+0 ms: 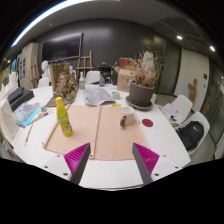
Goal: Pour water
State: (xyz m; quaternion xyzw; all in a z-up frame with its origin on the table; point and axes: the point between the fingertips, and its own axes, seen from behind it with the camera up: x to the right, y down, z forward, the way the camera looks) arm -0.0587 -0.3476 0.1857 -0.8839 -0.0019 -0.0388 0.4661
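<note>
Facing tall yellow plastic bottle [63,118], hand-held gripper [112,158] apart

The gripper [112,160] hangs above the near edge of a white table [170,140], its two fingers spread apart with nothing between them, the magenta pads [146,157] facing inward. Just ahead of the fingers two brown mats [100,130] lie side by side on the table. A yellow bottle [63,118] stands upright at the left edge of the left mat, and a small cup [127,119] sits on the right mat. A red coaster [148,122] lies just right of the mats. Toward the table's far edge stand a potted plant [143,88] and a vase of dried stems [65,83].
</note>
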